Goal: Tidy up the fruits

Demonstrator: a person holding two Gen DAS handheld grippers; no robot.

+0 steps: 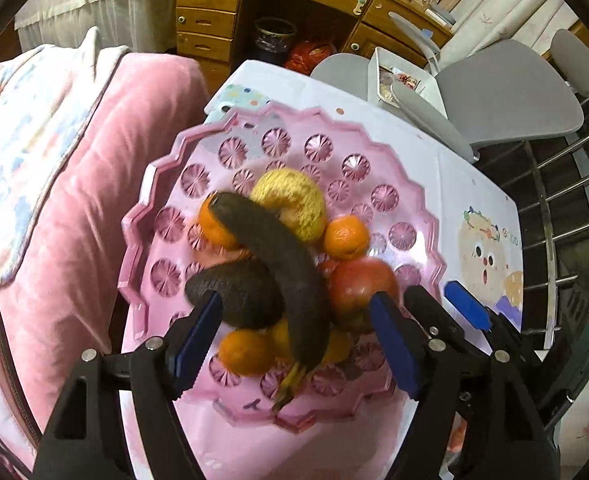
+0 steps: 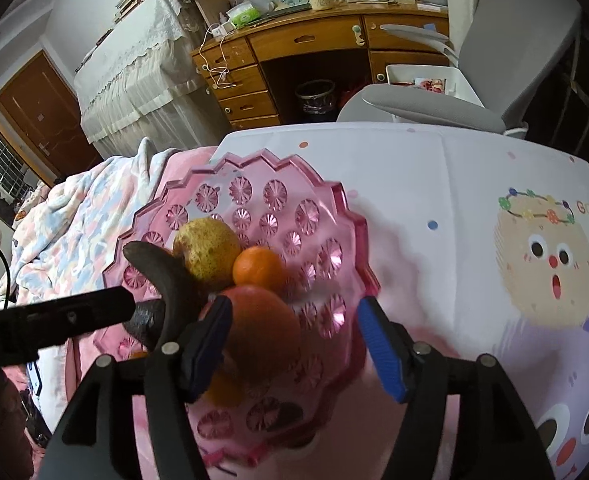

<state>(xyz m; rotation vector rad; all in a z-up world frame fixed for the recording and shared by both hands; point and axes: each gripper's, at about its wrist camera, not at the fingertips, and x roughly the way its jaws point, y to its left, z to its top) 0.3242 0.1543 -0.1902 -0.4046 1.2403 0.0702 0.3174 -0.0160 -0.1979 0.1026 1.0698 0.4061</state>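
Note:
A pink scalloped fruit tray [image 1: 142, 240] [image 2: 334, 208] sits on the white table. It holds a dark overripe banana [image 1: 278, 264] [image 2: 166, 276], an avocado [image 1: 238, 296], a yellow pear [image 1: 294, 196] [image 2: 208, 252], oranges [image 1: 346, 236] [image 2: 258, 266] and a red apple [image 1: 358, 284] [image 2: 266, 328]. My left gripper [image 1: 294, 320] is open just above the pile, its fingers either side of the banana and avocado. My right gripper [image 2: 290, 320] [image 1: 466, 308] is open over the tray's right side, with the apple by its left finger [image 2: 210, 336].
The table [image 2: 434, 184] carries a cartoon print [image 2: 546, 264]. A pink and floral blanket [image 1: 54, 184] lies left of the tray. A grey chair [image 1: 502, 92] and metal rails [image 1: 566, 208] stand to the right. A wooden desk [image 2: 306, 48] is behind.

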